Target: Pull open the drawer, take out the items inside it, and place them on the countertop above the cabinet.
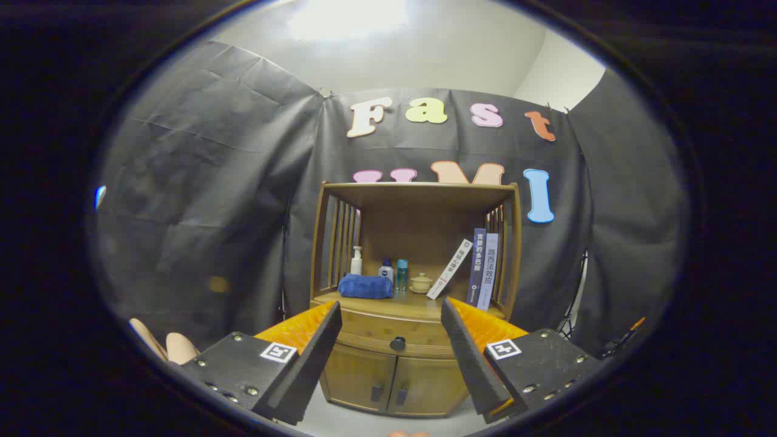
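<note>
I hold the gripper (391, 325) wide open, empty, short of the wooden cabinet's shut drawer (388, 335). Approach step; next, I judge, close on its dark round knob (397, 343).

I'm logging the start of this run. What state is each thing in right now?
gripper: open, holding nothing, short of the cabinet.
drawer: closed, knob untouched.
cabinet doors: both closed.
blue towel: folded on the countertop.
books: two upright, one leaning.
</note>
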A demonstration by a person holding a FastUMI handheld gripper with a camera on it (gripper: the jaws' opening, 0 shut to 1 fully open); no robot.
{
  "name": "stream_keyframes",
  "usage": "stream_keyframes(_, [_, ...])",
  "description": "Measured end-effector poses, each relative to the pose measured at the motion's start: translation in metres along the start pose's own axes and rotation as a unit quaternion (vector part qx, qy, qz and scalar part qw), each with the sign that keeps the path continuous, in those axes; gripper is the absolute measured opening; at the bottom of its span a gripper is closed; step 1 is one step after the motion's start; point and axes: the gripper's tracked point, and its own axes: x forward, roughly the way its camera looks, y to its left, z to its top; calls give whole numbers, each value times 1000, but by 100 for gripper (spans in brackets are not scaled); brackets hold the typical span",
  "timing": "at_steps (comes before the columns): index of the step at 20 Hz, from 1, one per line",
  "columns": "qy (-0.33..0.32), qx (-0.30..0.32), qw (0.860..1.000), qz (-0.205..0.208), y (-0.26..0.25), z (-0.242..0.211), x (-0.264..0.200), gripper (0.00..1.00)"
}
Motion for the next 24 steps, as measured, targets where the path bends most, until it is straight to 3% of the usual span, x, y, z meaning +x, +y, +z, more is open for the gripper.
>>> stream_keyframes(24, [11,-3,1000,4,6,-18,3,98])
